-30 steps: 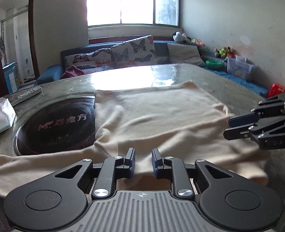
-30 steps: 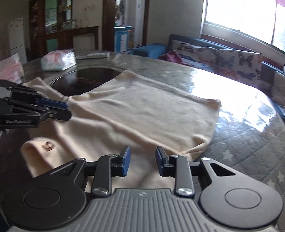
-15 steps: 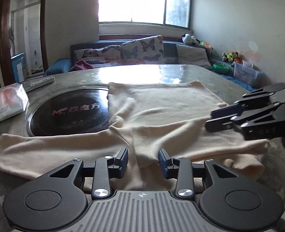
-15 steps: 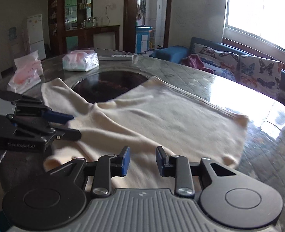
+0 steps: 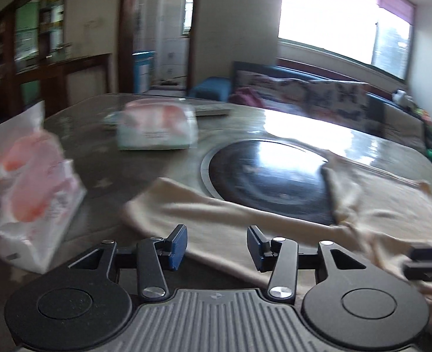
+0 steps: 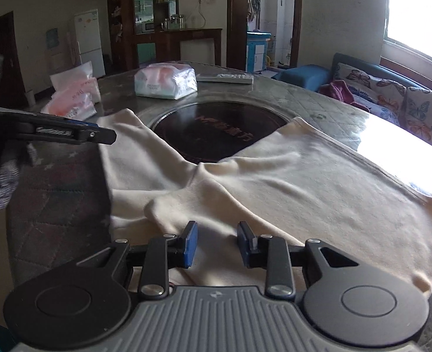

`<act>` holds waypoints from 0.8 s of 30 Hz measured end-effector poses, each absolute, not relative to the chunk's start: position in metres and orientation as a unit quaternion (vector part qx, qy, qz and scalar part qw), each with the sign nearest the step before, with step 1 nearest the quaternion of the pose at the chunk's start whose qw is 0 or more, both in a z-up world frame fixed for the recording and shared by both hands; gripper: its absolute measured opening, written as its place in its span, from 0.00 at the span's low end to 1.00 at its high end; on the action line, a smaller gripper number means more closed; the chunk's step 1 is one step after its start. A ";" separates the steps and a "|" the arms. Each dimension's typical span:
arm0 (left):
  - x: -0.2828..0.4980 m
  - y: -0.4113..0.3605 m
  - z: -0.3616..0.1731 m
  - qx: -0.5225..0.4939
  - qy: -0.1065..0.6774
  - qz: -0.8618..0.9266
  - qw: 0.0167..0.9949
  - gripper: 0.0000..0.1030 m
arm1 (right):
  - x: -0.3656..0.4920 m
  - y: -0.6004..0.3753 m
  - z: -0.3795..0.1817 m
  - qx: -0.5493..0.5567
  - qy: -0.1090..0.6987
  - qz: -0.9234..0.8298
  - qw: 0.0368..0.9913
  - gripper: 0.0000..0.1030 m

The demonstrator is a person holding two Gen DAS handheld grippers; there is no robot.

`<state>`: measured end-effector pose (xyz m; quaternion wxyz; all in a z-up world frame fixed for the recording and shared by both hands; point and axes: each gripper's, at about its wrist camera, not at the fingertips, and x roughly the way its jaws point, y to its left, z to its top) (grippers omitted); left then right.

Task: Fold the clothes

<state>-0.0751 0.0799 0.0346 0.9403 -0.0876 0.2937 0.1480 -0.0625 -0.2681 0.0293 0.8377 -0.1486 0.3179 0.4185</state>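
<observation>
Your left gripper point(image 5: 216, 246) tilts downward, its jaws opening with nothing pinched between them. Your right gripper point(image 6: 217, 246) also tilts down, jaws parted and gripping nothing.

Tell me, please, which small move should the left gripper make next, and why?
Probably lower the left gripper onto the sleeve end just ahead and close. Its jaws are opening with nothing between them, and that sleeve lies spread out, unfolded.
</observation>
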 end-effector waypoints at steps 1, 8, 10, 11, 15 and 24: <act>-0.074 0.087 0.033 -0.095 0.294 0.164 0.937 0.49 | -0.064 -0.267 0.028 -0.151 0.320 0.421 0.835 0.29; -0.066 0.122 0.025 -0.142 0.299 0.243 0.912 0.49 | -0.068 -0.267 0.033 -0.155 0.315 0.425 0.835 0.30; -0.063 0.125 0.023 -0.147 0.302 0.245 0.910 0.49 | -0.070 -0.269 0.037 -0.154 0.310 0.425 0.837 0.30; -0.061 0.126 0.022 -0.145 0.302 0.246 0.909 0.47 | -0.071 -0.270 0.039 -0.153 0.307 0.425 0.838 0.30; -0.056 0.127 0.021 -0.140 0.300 0.250 0.910 0.33 | -0.075 -0.277 0.045 -0.146 0.299 0.420 0.844 0.30; -0.063 0.112 0.055 -0.189 0.249 0.163 0.936 0.09 | -0.082 -0.316 0.056 -0.112 0.290 0.382 0.870 0.30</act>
